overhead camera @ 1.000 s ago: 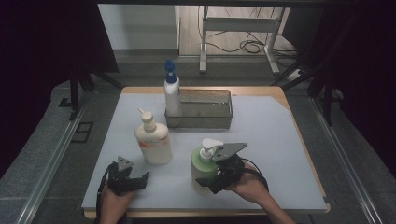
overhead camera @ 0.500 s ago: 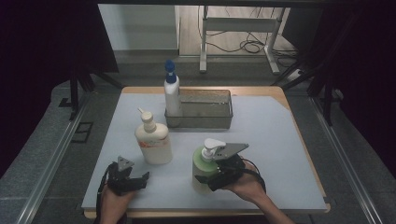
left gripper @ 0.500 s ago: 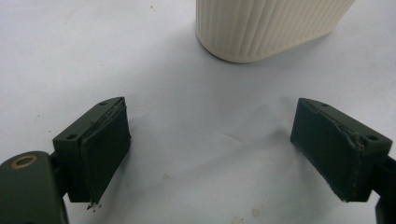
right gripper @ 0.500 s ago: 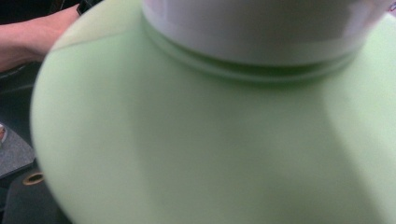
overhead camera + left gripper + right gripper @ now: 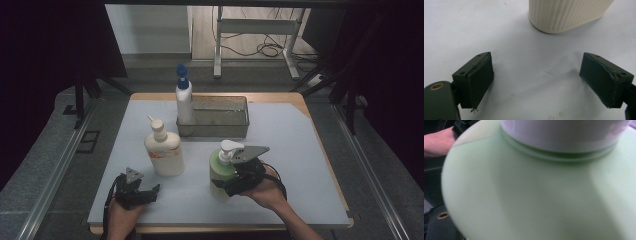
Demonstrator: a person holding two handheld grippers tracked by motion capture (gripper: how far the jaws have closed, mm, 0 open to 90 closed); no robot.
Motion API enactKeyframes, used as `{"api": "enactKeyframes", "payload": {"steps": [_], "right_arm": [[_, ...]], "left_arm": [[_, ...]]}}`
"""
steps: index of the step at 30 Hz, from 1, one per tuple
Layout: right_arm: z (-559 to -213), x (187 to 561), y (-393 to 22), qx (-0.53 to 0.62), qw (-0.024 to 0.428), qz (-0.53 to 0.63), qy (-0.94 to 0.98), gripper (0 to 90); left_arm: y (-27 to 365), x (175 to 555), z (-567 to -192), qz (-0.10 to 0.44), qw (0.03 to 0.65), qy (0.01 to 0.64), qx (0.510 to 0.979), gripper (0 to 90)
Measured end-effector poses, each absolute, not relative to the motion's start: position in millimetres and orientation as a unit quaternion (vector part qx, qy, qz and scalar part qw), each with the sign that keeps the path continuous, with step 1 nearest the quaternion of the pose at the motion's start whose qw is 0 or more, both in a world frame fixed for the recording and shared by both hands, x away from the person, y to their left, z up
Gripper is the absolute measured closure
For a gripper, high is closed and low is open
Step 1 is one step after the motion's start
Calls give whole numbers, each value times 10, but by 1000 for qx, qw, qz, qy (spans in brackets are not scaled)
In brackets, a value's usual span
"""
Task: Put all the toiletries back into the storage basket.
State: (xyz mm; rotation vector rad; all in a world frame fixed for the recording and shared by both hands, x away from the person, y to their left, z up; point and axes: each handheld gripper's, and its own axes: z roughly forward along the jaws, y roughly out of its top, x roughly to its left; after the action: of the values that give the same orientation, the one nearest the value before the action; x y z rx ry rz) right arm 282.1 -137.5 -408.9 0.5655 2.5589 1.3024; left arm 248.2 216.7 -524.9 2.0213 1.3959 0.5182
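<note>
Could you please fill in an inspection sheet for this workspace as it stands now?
Surface: pale table top, no spills seen.
Job's things: green pump bottle, upright near the front edge.
Clutter: cream pump bottle; white bottle with a blue pump at the left end of a metal tray.
Grippers: right claw has just been closing, with the green pump bottle between its jaws, gripped; left claw open over bare table, nothing between its jaws.
Cables: a black cable trails from the right claw; loose floor cables lie beyond the table.
Surroundings: white stand, dark curtains at both sides.
</note>
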Motion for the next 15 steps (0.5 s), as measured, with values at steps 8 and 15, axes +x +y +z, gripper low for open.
{"api": "enactKeyframes", "payload": {"steps": [8, 15], "right_arm": [[-3987, 3028, -1395, 218, 116, 447, 860, 121], [-3920, 3176, -1385, 226, 135, 444, 856, 121]], "left_arm": [[2167, 2482, -5249, 196, 311, 529, 765, 116], [2167, 2482, -5251, 197, 311, 529, 765, 116]]}}
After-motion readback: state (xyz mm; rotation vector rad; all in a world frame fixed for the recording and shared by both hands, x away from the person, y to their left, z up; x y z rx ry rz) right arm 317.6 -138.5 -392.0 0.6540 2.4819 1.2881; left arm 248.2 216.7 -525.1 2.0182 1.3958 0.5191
